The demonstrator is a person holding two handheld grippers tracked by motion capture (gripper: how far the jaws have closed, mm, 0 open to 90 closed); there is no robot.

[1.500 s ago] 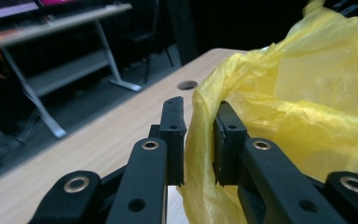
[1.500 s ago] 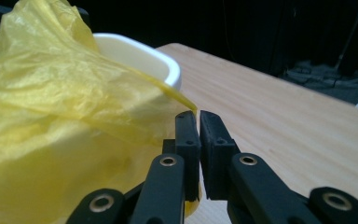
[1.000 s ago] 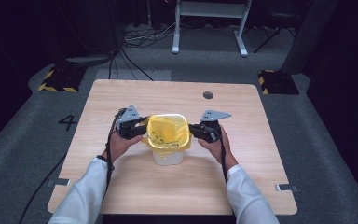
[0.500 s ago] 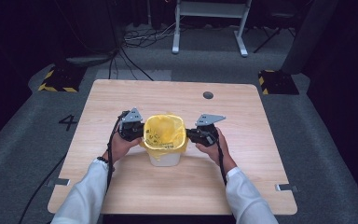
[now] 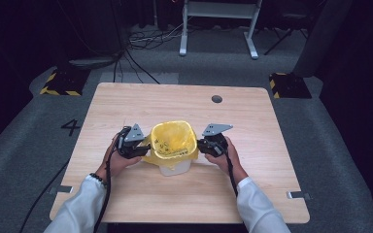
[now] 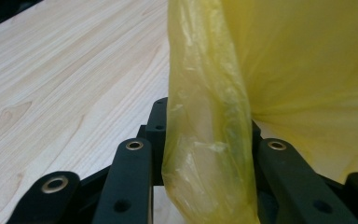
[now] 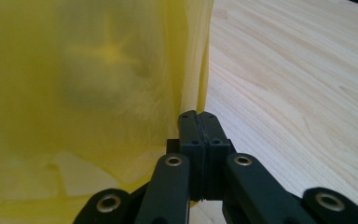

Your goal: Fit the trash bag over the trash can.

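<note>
Yellow bin liner (image 5: 171,141) stretched over a white bin (image 5: 175,168)
Right gripper (image 5: 205,145) pinches its edge (jaws together); left gripper (image 5: 145,149), jaws just opening, straddles a fold.

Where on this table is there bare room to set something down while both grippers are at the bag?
Free: the far half of the table, from the yellow bag to the grommet hole; the strips outside each hand; the near edge between the sleeves. Crowded: the middle, where the left gripper and right gripper flank the bag over its white bin.

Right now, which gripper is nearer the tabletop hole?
Right. The right gripper pinches the yellow bag on the side toward the hole; the left gripper, jaws just opened around bag film, is across it, farther off.
</note>
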